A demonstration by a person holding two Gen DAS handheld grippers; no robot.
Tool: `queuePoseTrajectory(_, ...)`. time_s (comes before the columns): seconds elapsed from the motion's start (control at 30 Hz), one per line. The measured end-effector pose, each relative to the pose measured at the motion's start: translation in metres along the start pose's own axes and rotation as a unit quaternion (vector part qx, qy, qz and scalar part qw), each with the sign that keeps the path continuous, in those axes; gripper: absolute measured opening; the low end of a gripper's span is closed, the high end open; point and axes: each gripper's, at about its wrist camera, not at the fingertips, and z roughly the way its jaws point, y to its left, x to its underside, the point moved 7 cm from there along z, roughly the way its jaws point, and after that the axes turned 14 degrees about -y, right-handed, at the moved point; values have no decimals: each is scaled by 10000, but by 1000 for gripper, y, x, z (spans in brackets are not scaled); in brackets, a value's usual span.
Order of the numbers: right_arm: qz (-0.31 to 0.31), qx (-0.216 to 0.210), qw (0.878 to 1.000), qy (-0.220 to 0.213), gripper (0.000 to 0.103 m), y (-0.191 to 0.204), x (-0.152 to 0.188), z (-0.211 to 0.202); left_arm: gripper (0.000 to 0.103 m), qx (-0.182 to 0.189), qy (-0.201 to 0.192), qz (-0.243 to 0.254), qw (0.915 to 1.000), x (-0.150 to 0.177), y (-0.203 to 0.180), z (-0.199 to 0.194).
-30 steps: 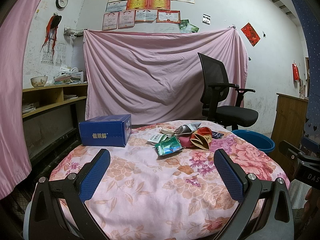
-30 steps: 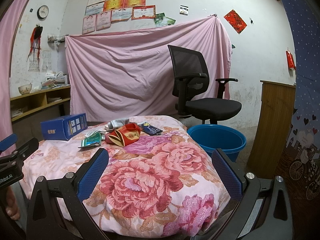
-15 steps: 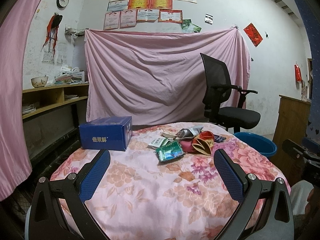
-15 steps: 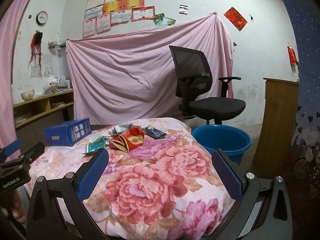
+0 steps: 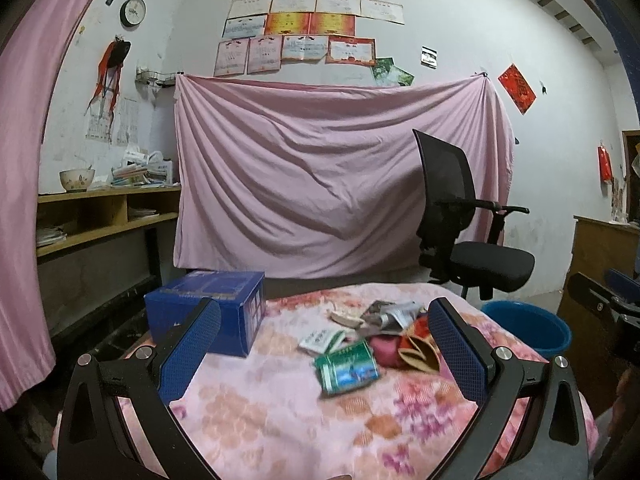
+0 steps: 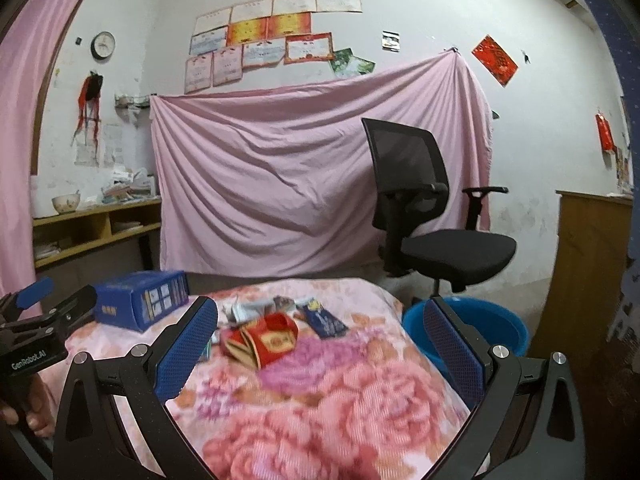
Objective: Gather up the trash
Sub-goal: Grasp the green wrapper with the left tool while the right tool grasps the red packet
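While both tongs [image 5: 324, 344] [image 6: 320, 340] gape empty | green packet [image 5: 347, 367] flat, long axis slanting right-away | quilt [image 5: 280, 412]

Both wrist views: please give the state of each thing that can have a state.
Left gripper: open, empty.
Right gripper: open, empty.
Blue box: closed, resting on the floral cloth.
Green packet: crumpled, lying flat.
Red packet: torn open.
Basin: upright on the floor; contents hidden.

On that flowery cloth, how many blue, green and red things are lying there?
Blue: 2, the box and a flat packet
Green: 1, the green packet
Red: 2, crumpled pouches, as far as the blur allows
Total: 5
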Motion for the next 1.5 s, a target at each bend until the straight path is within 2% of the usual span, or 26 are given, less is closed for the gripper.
queuePoseTrajectory(0.13,49,-112,9997,-191,103,-2,-2,18,101,-67,-18,44,10000,4,3,19)
queuePoseTrajectory(0.23,-65,-369,9989,-280,103,4,0,34,101,-106,-4,86,9999,11,8,34)
queuePoseTrajectory(0.4,-239,-762,9968,-42,103,12,16,66,101,-124,251,172,9995,33,13,60)
queuePoseTrajectory(0.5,-340,-1002,9939,303,103,17,33,87,101,-96,476,161,9987,48,14,72)
queuePoseTrajectory(0.63,-290,-1250,9855,1115,103,23,62,114,101,19,825,147,9965,64,12,84)
queuePoseTrajectory(0.73,-162,-1455,9744,1706,103,28,79,129,101,243,1266,102,9916,80,8,94)
queuePoseTrajectory(0.87,43,-1748,9569,2319,103,32,94,145,101,571,1922,-81,9797,103,4,104)
queuePoseTrajectory(1.0,38,-2032,9407,2717,103,36,106,154,101,811,2441,-194,9661,123,0,109)
queuePoseTrajectory(1.13,-29,-2298,9267,2975,103,39,118,165,101,954,2752,-145,9565,134,-7,114)
queuePoseTrajectory(1.37,-20,-2479,9075,3391,103,46,141,183,101,1049,2989,0,9485,141,-15,126)
queuePoseTrajectory(1.5,73,-2488,9050,3450,101,44,144,183,99,1044,3021,5,9475,142,-15,130)
